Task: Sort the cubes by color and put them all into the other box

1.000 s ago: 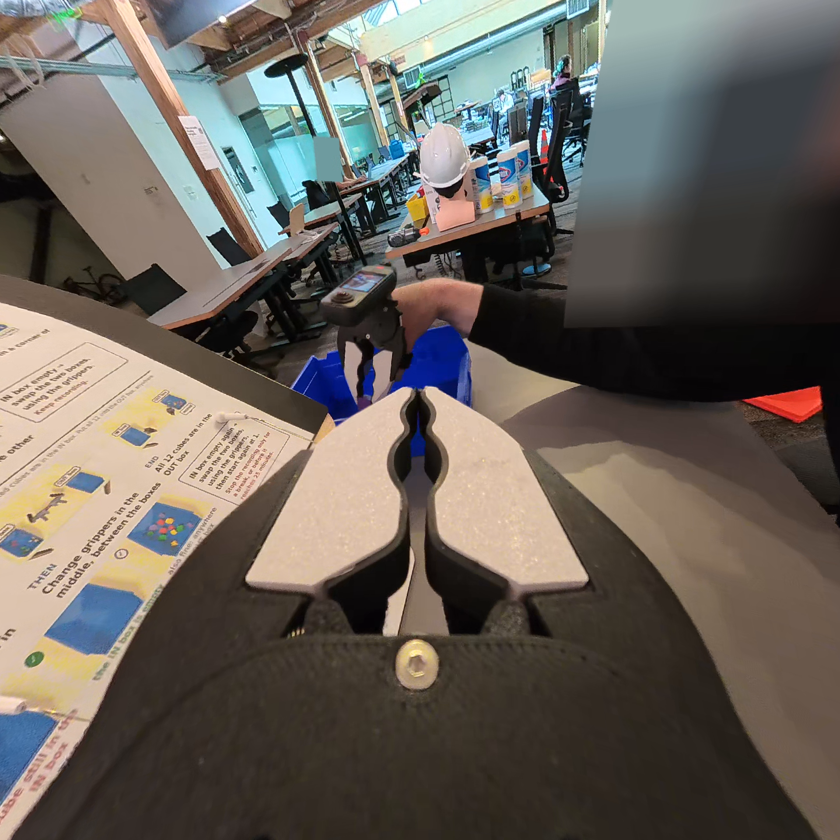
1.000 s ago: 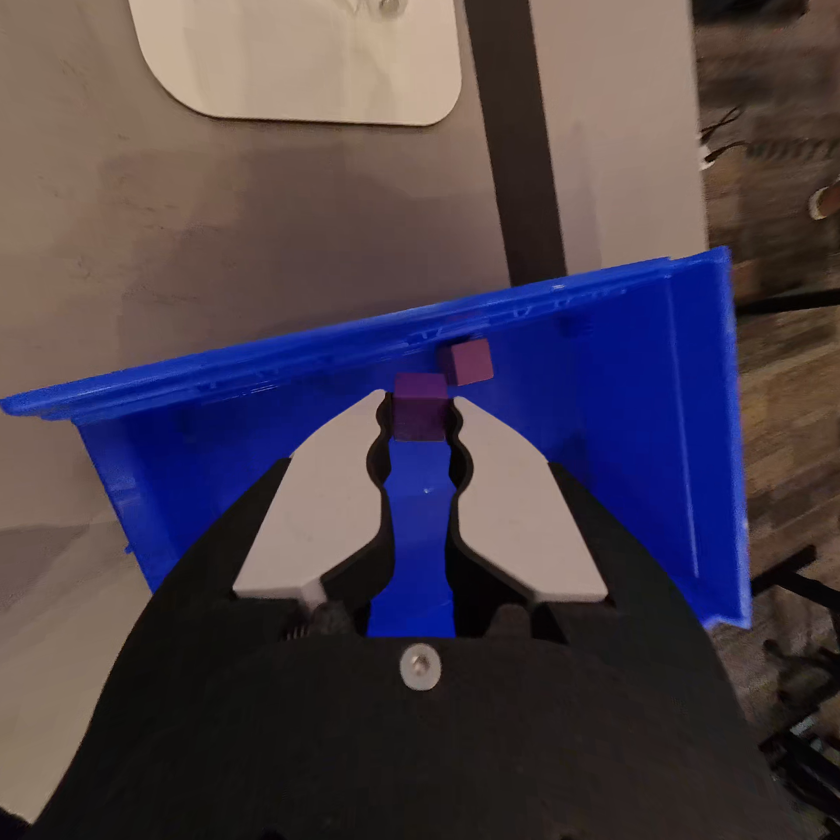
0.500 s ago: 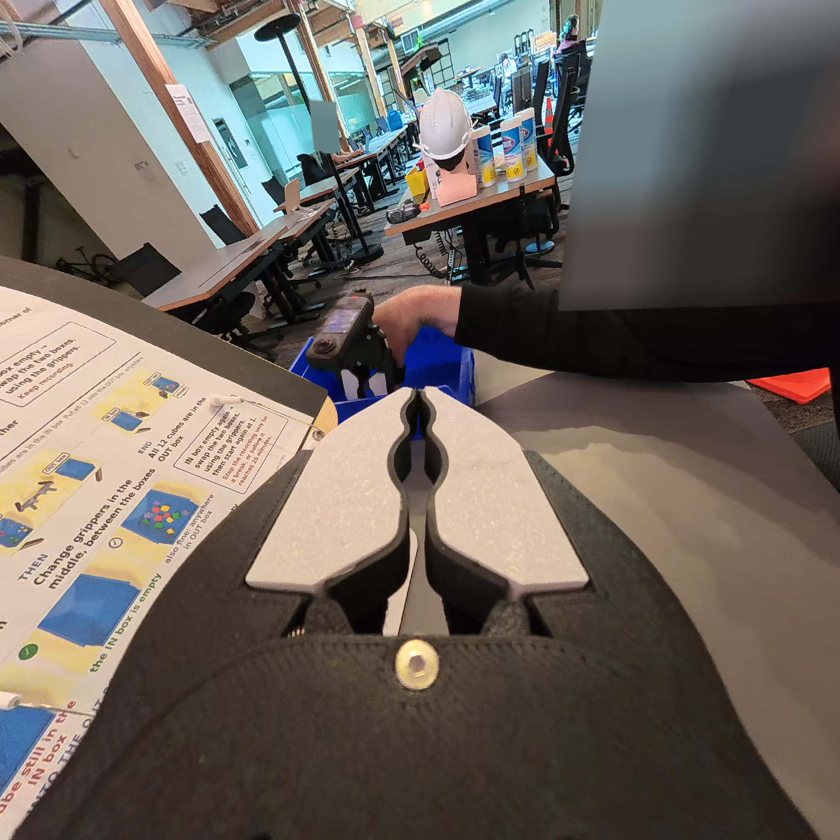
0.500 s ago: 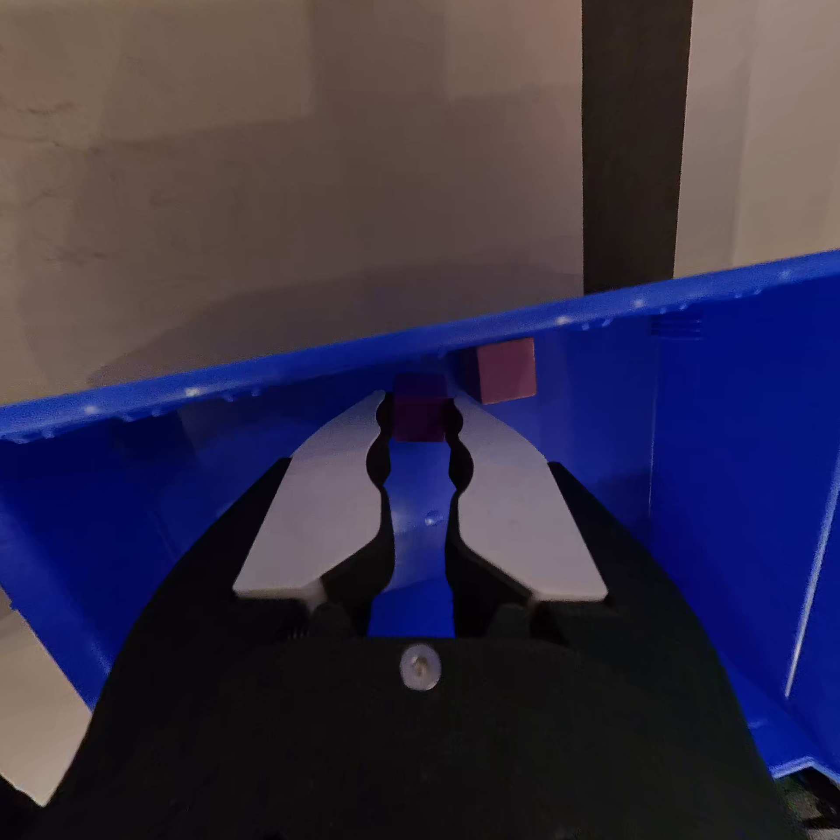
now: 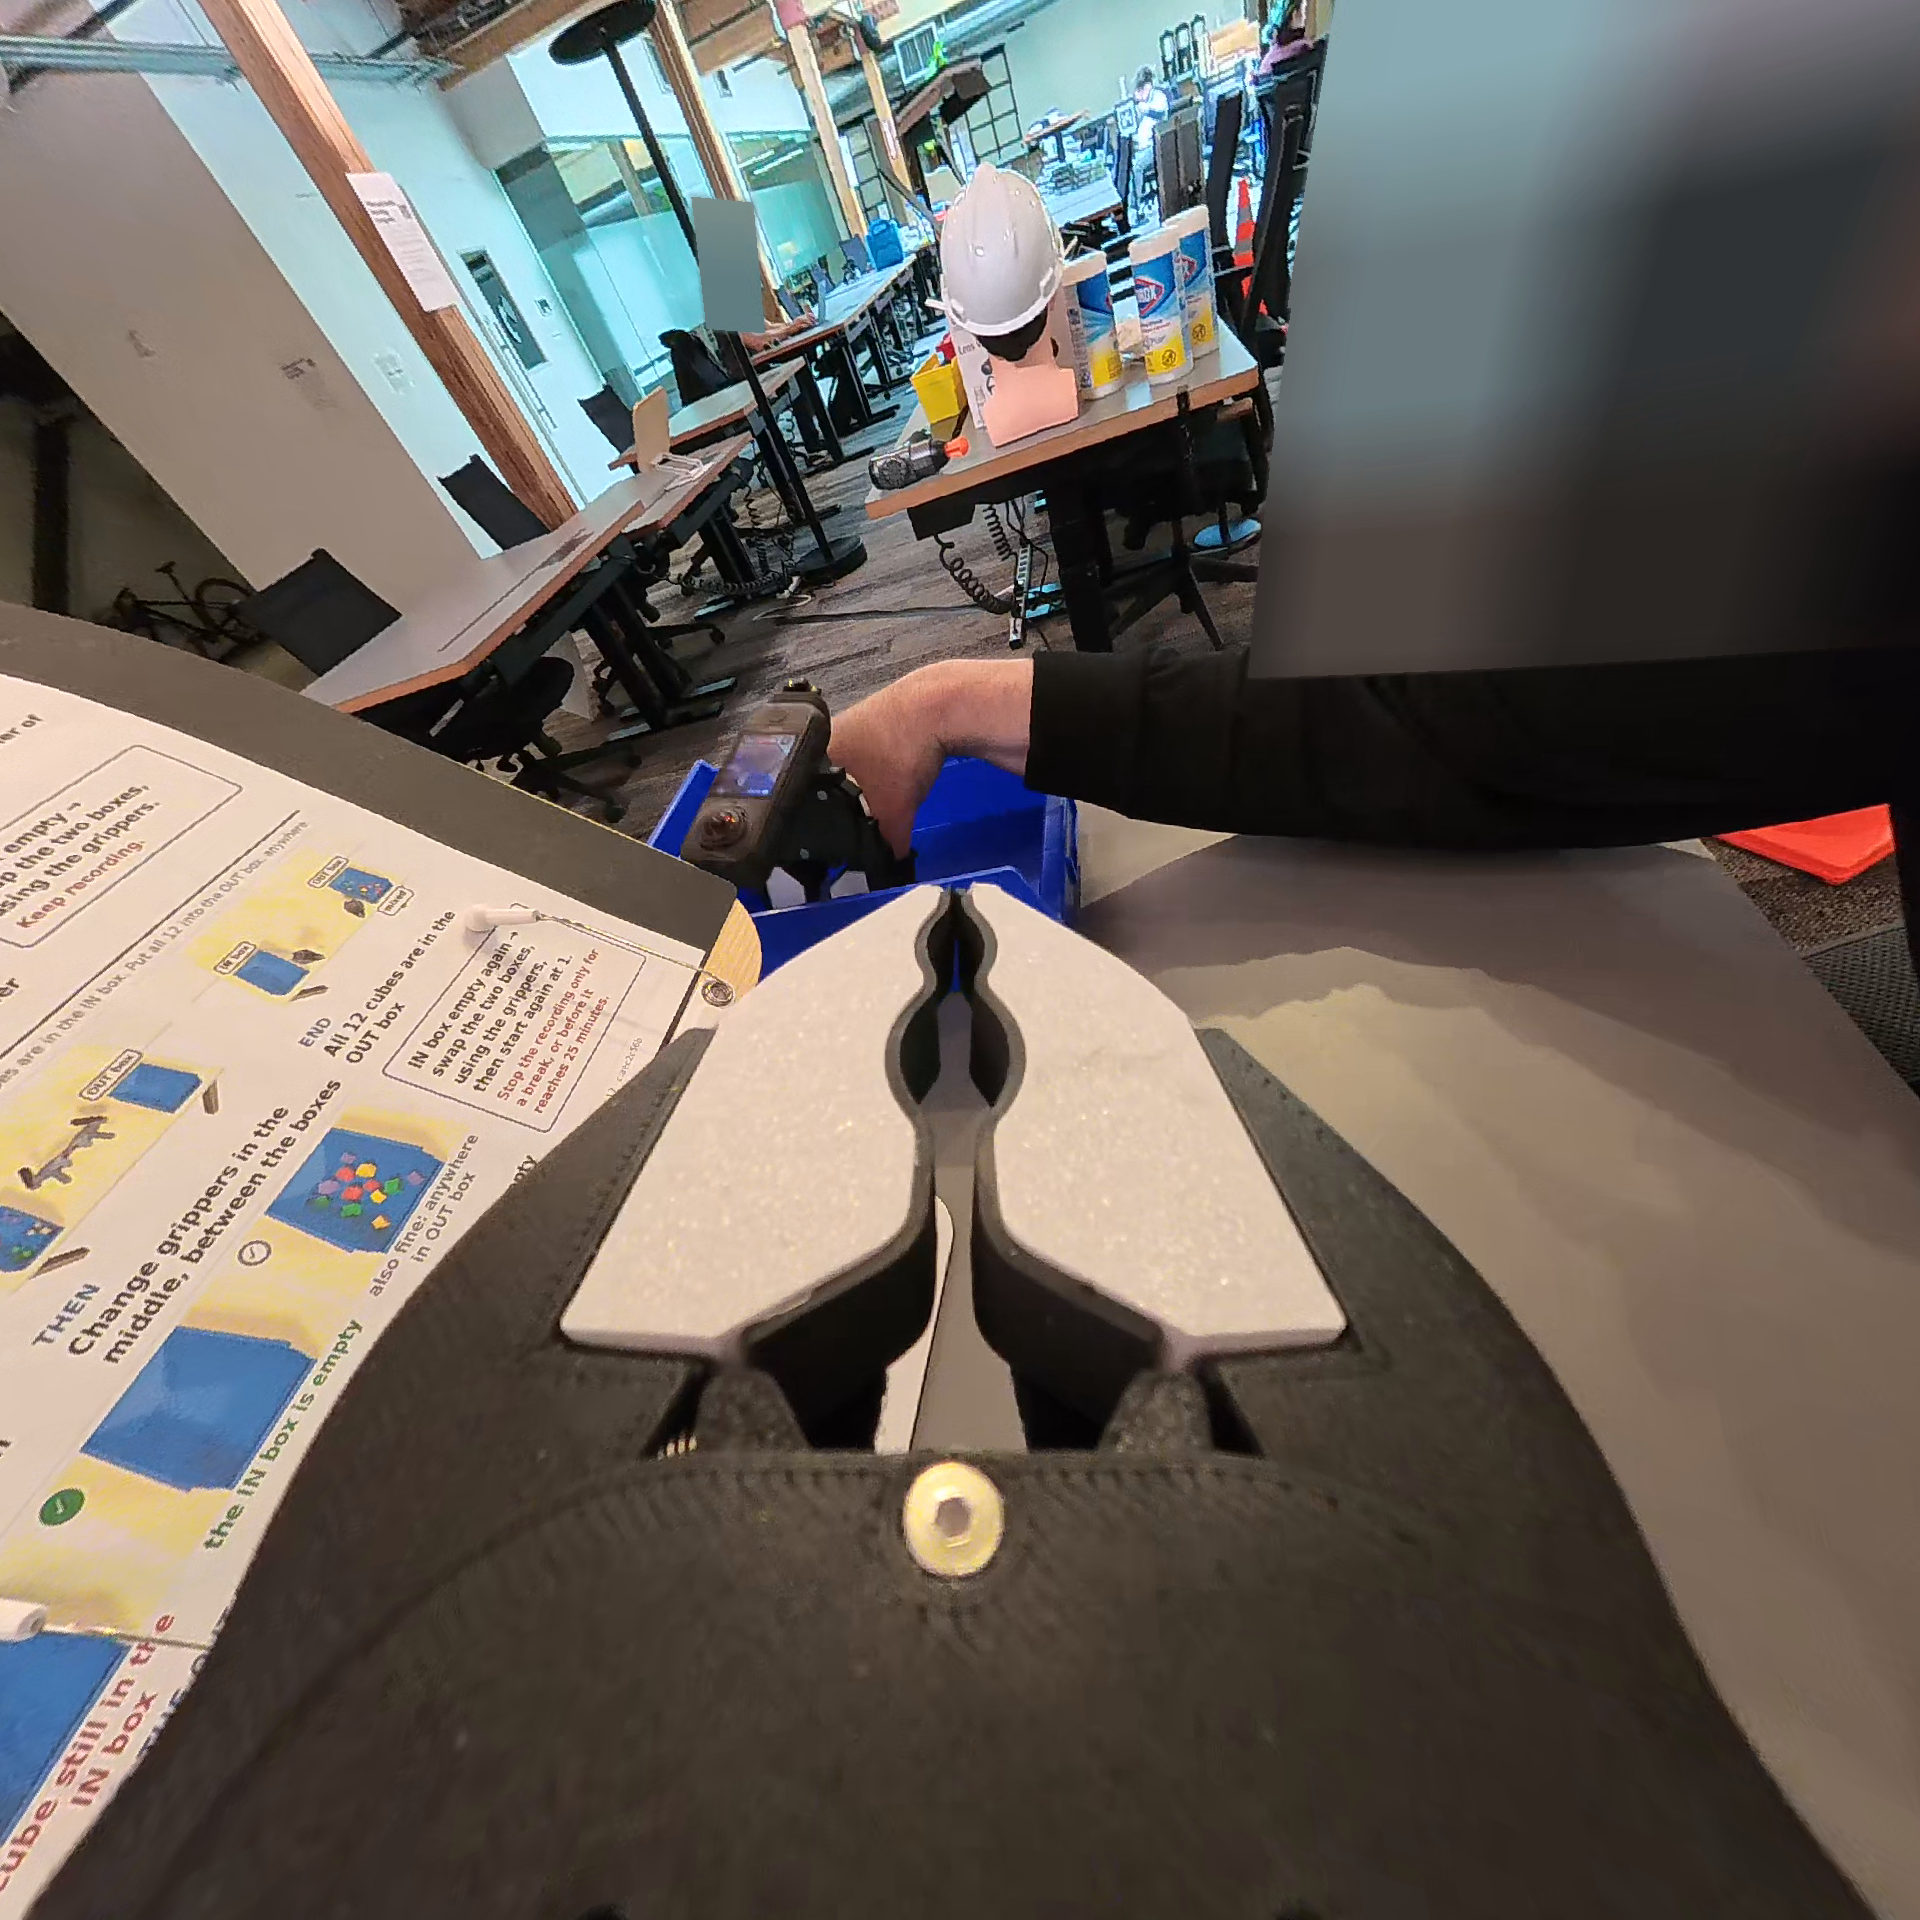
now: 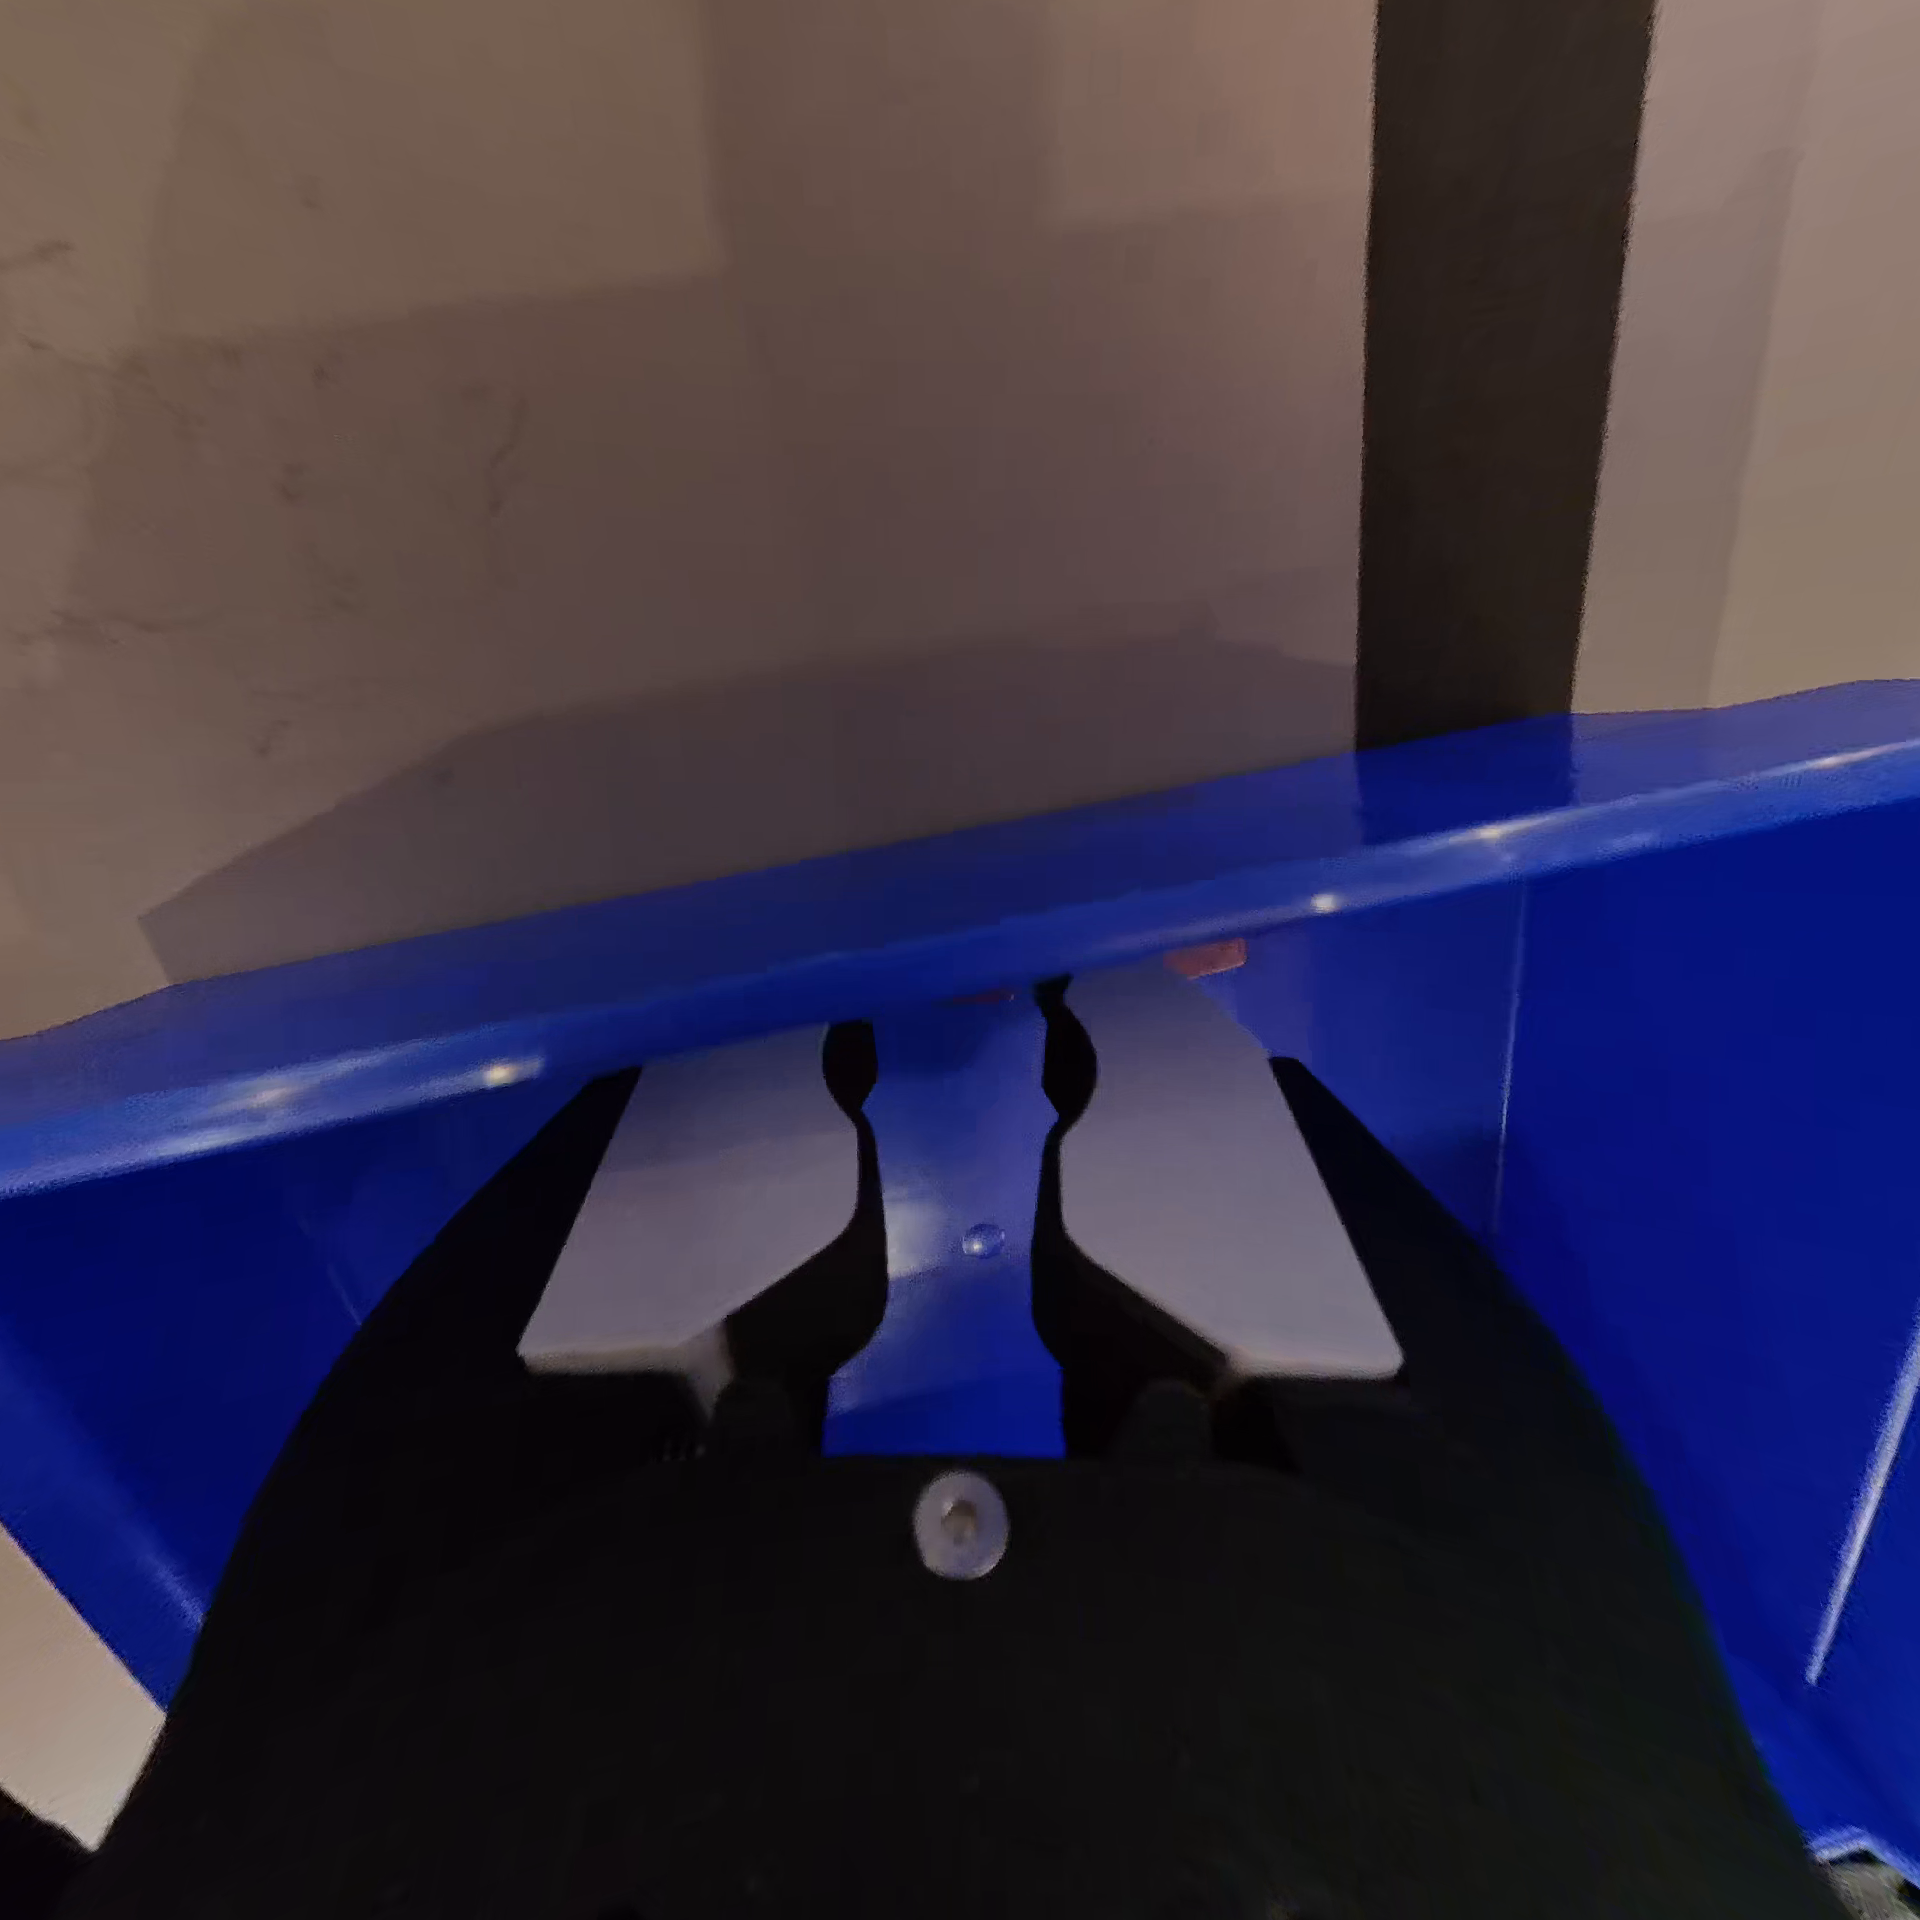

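**A:** Left gripper [image 5: 956,920] sits low over the grey table [image 5: 1558,1143], its two pale fingers [image 5: 790,1122] pressed together at the tips, nothing between them.

**B:** And beside it on the left, the printed instruction sheet [image 5: 208,1091] lies flat on a dark board.

**A:** Look ahead of those fingers: the blue box [image 5: 1023,831] stands at the table's far edge, and the right gripper [image 5: 805,883] is dipped into it, a hand [image 5: 914,727] in a black sleeve [image 5: 1403,748] on the grip.

**B:** Switching to the right wrist camera. We are down inside the blue box [image 6: 1714,1143], walls all around, the near rim cutting across the frame.

**A:** The right gripper [image 6: 951,1013] has its fingers [image 6: 1174,1195] parted, a clear strip of blue floor showing between them. The very tips hide behind the rim, so I cannot tell whether anything sits between them.

**B:** Cubes?

**A:** Just a sliver of one, a reddish-purple cube [image 6: 1205,958] peeking under the rim, just right of the right fingertip, against the box's far wall. The frame is blurred, so its exact colour is hard to call.

**B:** Behind the left-camera scene, an office with desks, and a white hard hat [image 5: 997,249] on one.
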